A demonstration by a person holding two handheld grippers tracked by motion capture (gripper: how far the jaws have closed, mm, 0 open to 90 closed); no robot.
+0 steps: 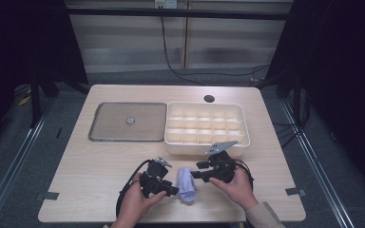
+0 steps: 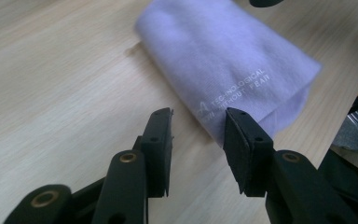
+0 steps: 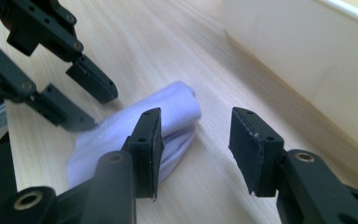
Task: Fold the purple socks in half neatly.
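Note:
A folded lilac cloth (image 1: 186, 184) with white printed lettering lies on the wooden table near its front edge, between my two grippers. My left gripper (image 1: 173, 190) comes at it from the left. In the left gripper view that gripper (image 2: 198, 116) stands open, with the cloth's (image 2: 223, 51) near open end just ahead of its jaws. My right gripper (image 1: 197, 171) is at the cloth's far right end. In the right gripper view it (image 3: 196, 116) is open, its left jaw beside the cloth (image 3: 172, 109) and bare table between the pads. The left gripper (image 3: 91, 105) sits open across the cloth.
A cream tray (image 1: 240, 124) divided into several compartments stands just behind the right hand; its wall (image 3: 307, 60) is close on the right. A flat metal pan (image 1: 109, 122) lies at the back left. A round hole (image 1: 209, 99) is in the tabletop behind the tray.

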